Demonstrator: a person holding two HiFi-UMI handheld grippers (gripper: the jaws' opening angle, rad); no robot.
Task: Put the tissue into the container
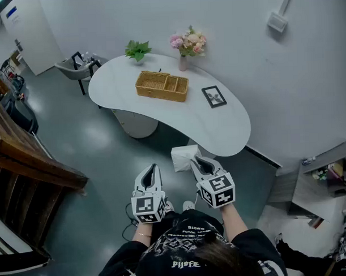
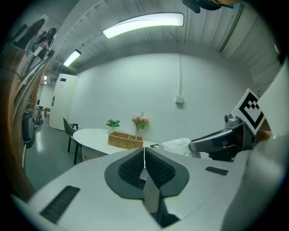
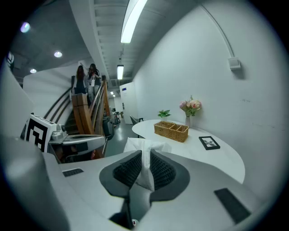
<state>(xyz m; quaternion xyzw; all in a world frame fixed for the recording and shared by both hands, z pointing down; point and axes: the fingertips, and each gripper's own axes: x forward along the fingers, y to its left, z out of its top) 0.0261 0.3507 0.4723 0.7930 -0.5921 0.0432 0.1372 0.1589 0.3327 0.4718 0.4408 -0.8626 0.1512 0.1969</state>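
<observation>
A white tissue [image 1: 183,157] hangs in the air short of the white table [image 1: 229,130], pinched by my right gripper [image 1: 200,161]. In the right gripper view the tissue [image 3: 145,155] runs between the dark pads and spreads out past the tips. My left gripper [image 1: 150,171] is beside it on the left, shut with nothing between its jaws; its pads [image 2: 135,168] meet in the left gripper view. The container, a wicker basket [image 1: 162,86] with compartments, sits on the far part of the table, well ahead of both grippers.
On the table also stand a pink flower vase [image 1: 186,46], a small green plant [image 1: 137,51] and a framed picture [image 1: 214,96]. A grey chair [image 1: 74,68] is at the table's far left. Wooden stairs [image 1: 21,162] rise on the left.
</observation>
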